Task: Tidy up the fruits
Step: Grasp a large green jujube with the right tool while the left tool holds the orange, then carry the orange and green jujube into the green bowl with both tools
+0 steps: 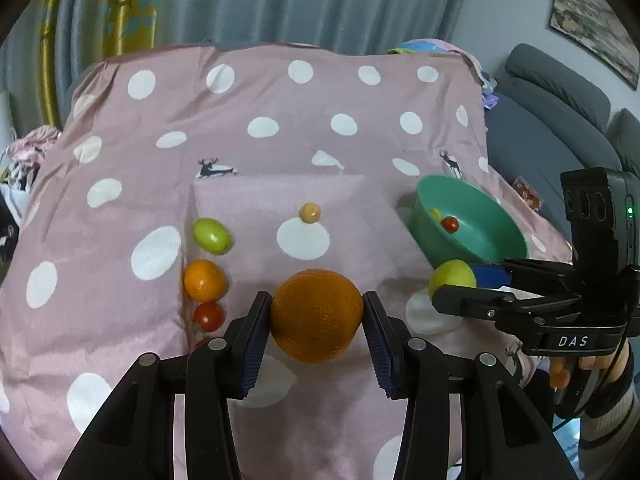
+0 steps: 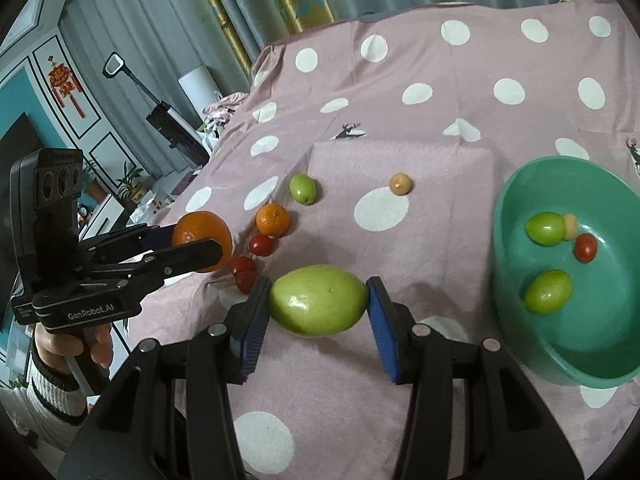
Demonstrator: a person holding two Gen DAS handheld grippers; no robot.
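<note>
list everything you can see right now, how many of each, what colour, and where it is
large orange: 1, orange, held in the left hand-held gripper
large green fruit: 1, green, held in the right hand-held gripper
bowl: 1, teal, right side of the cloth
fruit in bowl: 2 green, 1 red tomato, 1 small pale piece
small orange: 1, orange, on the cloth
small green fruit: 1, green, beyond the small orange
red tomatoes: at least 2, red, nearer than the small orange
small tan fruit: 1, mid cloth
cloth: 1, pink, white dots
left hand-held gripper: shut on the orange
right hand-held gripper: shut on the green fruit
</note>
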